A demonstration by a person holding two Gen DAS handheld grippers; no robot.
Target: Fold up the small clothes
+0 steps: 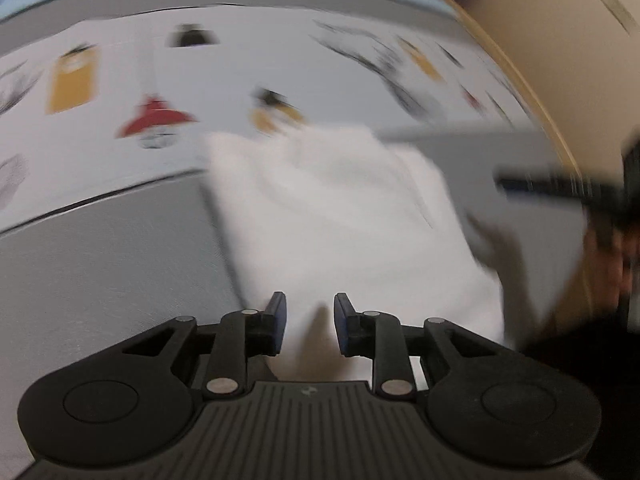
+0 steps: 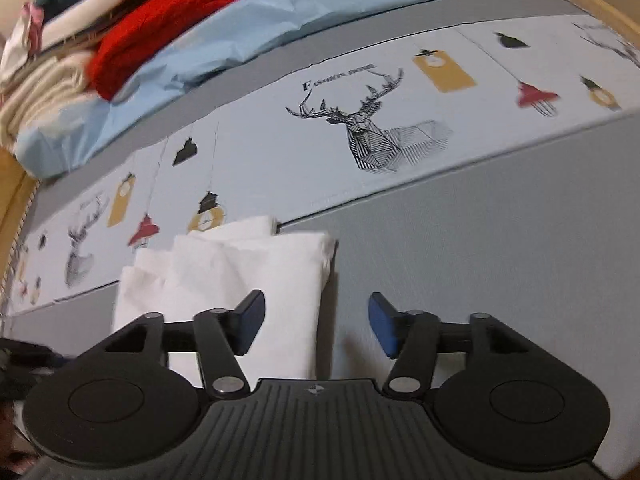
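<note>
Grey bedcover (image 2: 500, 240) – deer-print band (image 2: 380, 128), clothes heap (image 2: 120, 20) behind.

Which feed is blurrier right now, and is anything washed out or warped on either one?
Left wrist view: heavy motion smear across the white cloth and the printed sheet, and only the left tongs are sharp. Right wrist view: mostly crisp, the deer print is readable, with slight smear at the far edges. Both views: fisheye bowing of straight seams; the cloth's folds look washed out.
</note>
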